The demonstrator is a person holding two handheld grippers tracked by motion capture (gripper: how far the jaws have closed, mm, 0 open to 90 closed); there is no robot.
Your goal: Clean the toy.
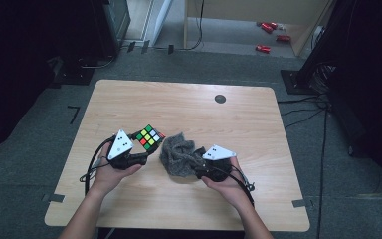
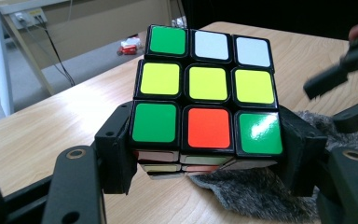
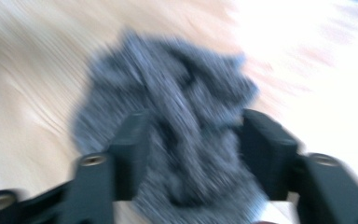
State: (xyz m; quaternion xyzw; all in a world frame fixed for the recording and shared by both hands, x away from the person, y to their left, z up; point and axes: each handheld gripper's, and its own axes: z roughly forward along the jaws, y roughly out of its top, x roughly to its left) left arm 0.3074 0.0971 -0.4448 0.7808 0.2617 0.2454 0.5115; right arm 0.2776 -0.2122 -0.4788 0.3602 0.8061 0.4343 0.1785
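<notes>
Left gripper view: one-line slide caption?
Left hand-held gripper clamps a scrambled Rubik's cube above a grey fuzzy cloth on the wooden table.

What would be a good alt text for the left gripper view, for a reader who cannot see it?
A puzzle cube with green, yellow, white and red squares is clamped between the two black jaws of the left tongs, above a light wooden table. A grey fuzzy cloth lies under and behind it, and the right tongs show at the right edge.
</notes>
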